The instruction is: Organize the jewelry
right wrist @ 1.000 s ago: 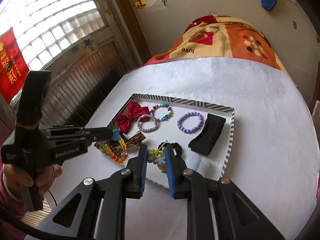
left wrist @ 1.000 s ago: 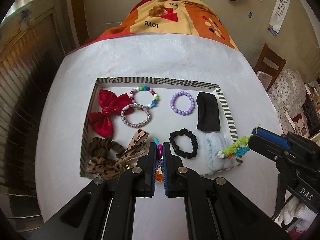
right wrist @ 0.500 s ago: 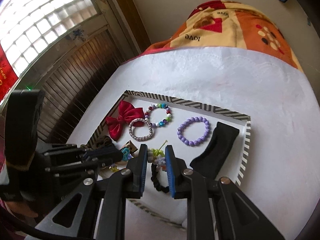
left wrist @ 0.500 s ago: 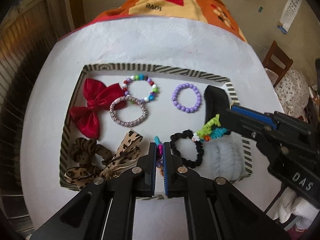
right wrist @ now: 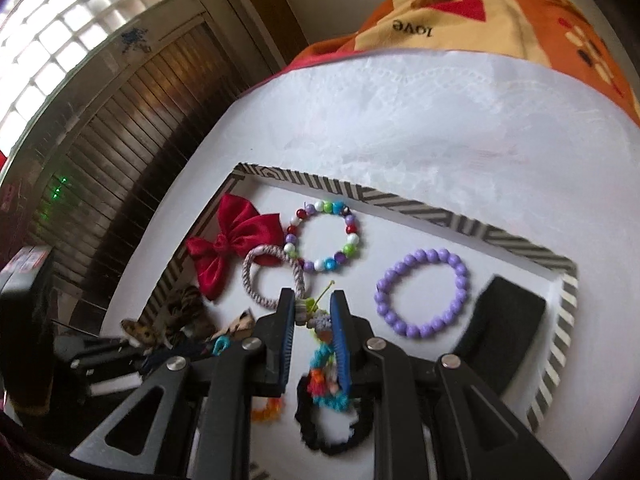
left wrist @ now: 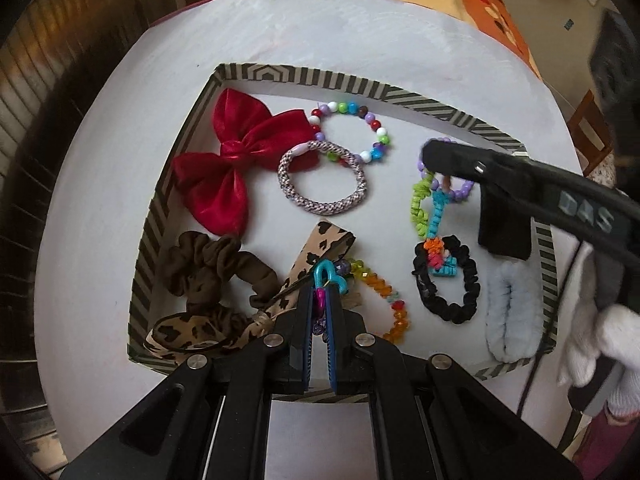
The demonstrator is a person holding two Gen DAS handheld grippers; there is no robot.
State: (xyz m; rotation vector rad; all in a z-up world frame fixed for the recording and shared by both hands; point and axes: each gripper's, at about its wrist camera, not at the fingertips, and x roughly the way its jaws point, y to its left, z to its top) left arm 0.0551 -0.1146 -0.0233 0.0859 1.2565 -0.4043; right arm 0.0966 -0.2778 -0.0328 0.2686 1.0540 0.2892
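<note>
Both grippers have dropped low over the striped tray point(left wrist: 182, 148) on the white counter point(left wrist: 100, 200). The left gripper point(left wrist: 319, 308) has its jaws nearly closed on a bead bracelet point(left wrist: 384, 284), which trails ahead and right of them onto the tray floor. The right gripper point(right wrist: 313, 316) pinches a woven bracelet point(left wrist: 428, 208), its tail now draped over the black scrunchie point(left wrist: 448, 284) below the jaws. Release likely comes next.
</note>
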